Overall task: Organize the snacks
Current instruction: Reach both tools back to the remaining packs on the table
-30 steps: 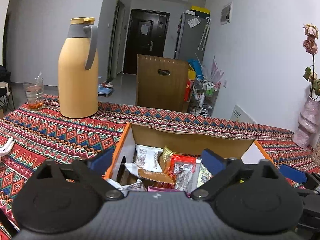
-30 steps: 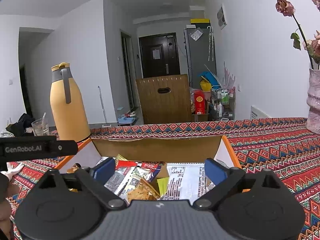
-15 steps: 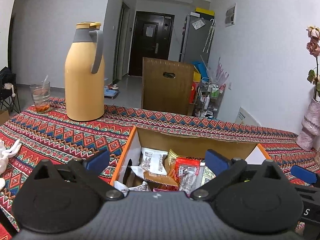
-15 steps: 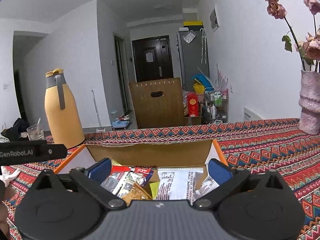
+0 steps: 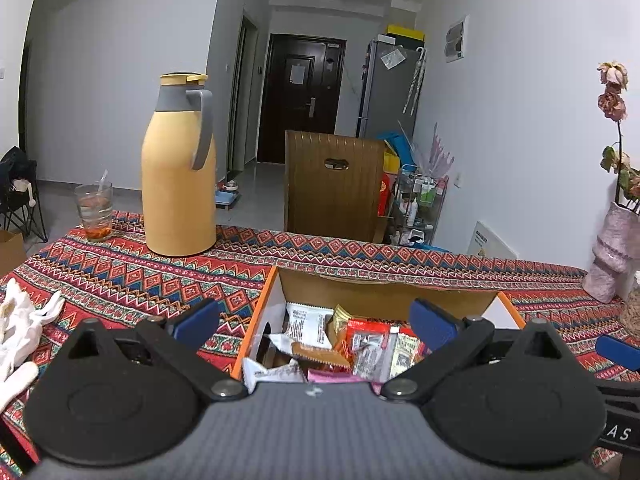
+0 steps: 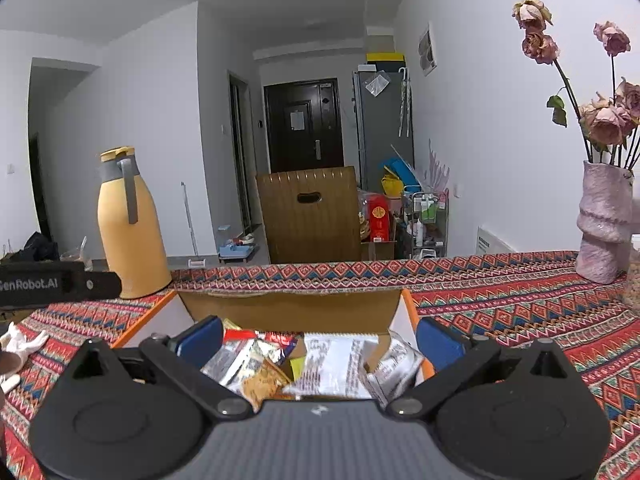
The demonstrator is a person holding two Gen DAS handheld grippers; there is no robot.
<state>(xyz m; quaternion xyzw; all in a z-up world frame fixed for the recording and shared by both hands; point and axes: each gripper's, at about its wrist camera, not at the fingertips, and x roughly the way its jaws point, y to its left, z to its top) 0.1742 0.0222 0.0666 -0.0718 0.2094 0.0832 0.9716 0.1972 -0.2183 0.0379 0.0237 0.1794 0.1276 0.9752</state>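
Note:
An orange-edged cardboard box [image 5: 380, 294] sits on the patterned tablecloth, filled with several snack packets [image 5: 352, 344]. My left gripper [image 5: 314, 320] hangs open above the box's near left part, nothing between its blue pads. From the right wrist view the same box [image 6: 288, 304] holds silver, white and red packets [image 6: 336, 360]. My right gripper [image 6: 320, 334] is open over the box's near side, empty. Its blue fingertip [image 5: 618, 354] shows at the right edge of the left wrist view, and the left gripper's black body [image 6: 60, 282] crosses the left of the right wrist view.
A tall yellow thermos [image 5: 178, 168] and a glass with a straw [image 5: 94, 210] stand at the far left of the table. A pink vase with dried roses [image 6: 604, 220] stands far right. White gloves [image 5: 20, 320] lie at the left. A wooden chair [image 5: 332, 192] stands behind the table.
Both grippers have pulled back and risen a little from the box, so the box looks smaller and lower. Both stay open and empty.

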